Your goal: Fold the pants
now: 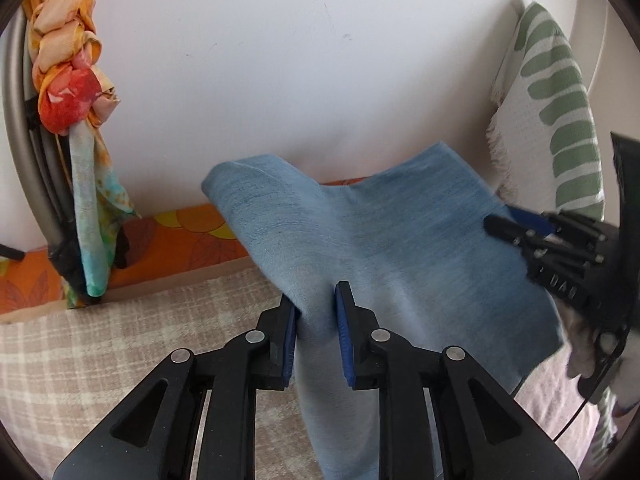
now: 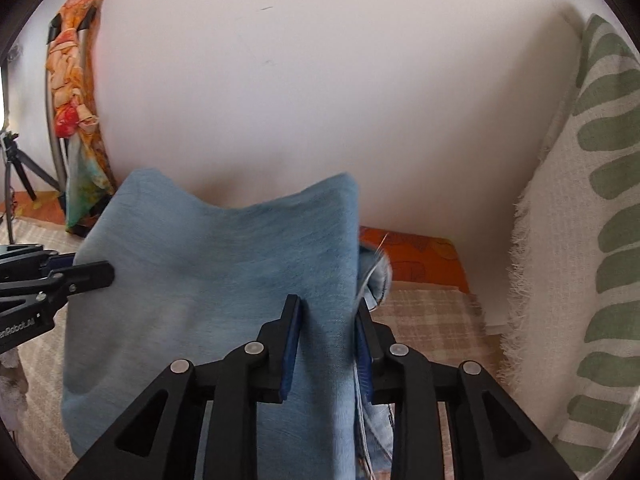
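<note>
Both grippers' jaws grasp the pants (image 1: 384, 240), lifted between scarf (image 1: 76, 92) and pillow (image 2: 592, 240).

You had one pair of pants (image 1: 392, 240) in hand, light blue denim, and two grippers on it: the left gripper (image 1: 316, 320) and the right gripper (image 2: 328, 328), each with two fingers. Around you there was one pillow (image 2: 580, 240) with green stripes, one knotted scarf (image 1: 76, 92) in orange and red, one checked blanket (image 1: 120, 340), one orange sheet (image 1: 180, 236), and one tripod (image 2: 16, 168) at the far left.
</note>
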The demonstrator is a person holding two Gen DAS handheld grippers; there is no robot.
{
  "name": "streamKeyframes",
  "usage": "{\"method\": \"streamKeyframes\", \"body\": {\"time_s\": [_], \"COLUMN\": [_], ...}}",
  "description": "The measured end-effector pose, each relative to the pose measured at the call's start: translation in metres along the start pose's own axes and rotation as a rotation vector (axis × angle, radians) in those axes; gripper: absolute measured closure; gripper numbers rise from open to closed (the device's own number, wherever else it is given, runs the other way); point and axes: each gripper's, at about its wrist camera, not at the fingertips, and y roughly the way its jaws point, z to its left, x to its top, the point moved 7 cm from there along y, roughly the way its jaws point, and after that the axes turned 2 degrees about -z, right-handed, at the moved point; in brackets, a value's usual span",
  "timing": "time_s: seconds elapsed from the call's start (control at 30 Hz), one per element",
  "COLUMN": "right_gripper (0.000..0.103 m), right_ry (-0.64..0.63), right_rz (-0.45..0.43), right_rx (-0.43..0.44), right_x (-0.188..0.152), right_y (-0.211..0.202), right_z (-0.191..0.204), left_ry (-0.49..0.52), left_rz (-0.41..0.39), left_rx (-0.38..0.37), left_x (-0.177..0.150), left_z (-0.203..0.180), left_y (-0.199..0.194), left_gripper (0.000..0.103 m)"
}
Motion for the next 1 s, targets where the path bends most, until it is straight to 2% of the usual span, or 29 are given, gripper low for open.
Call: {"method": "streamKeyframes", "body": {"time_s": [0.07,0.17,0.2,0.3,0.43,0.57,0.63,0.83,1.0], "right_gripper": [0.067,0.065,0.065,0.06,0.046,0.04,0.03,0.013,0.003], "right_ry": [0.022,0.014,0.011,0.012,0.021,0.028,0.034,0.089,0.096], "right_rz": [-0.014,-0.031,-0.03,-0.038,-0.049,-0.059,-0.063,-0.093,-0.118], "right_rx": [0.001,-0.007,-0.008,-0.006,-0.003,-0.001,0.002,0.013,0.008], "right_x": [0.001,0.003,0.003,0.003,0.002,-0.001,-0.003,-0.008,-0.013], "right_y": [-0.005,-0.013,-0.016,-0.02,-0.024,-0.033,-0.039,-0.071,-0.105], "right_z": [-0.008,-0.01,-0.01,-0.009,-0.008,-0.007,-0.006,-0.007,-0.001], "left_ry": [-0.001,-0.013,-0.019,0.004,0.019,0.03,0.037,0.04,0.064], "left_rz": [0.001,-0.009,-0.018,-0.03,-0.046,-0.062,-0.07,-0.089,-0.132], "left_rx": [0.002,0.006,0.001,0.007,0.014,0.019,0.02,0.017,0.024], "left_x": [-0.001,0.0,0.002,0.002,0.003,0.001,-0.001,-0.004,-0.007], "left_z": [0.001,0.007,0.008,0.005,0.001,-0.004,-0.006,-0.009,-0.015], "left_y": [-0.003,-0.008,-0.012,-0.022,-0.033,-0.046,-0.054,-0.084,-0.119], "left_gripper": [0.082,0.063,0.059,0.058,0.054,0.048,0.043,0.038,0.031]}}
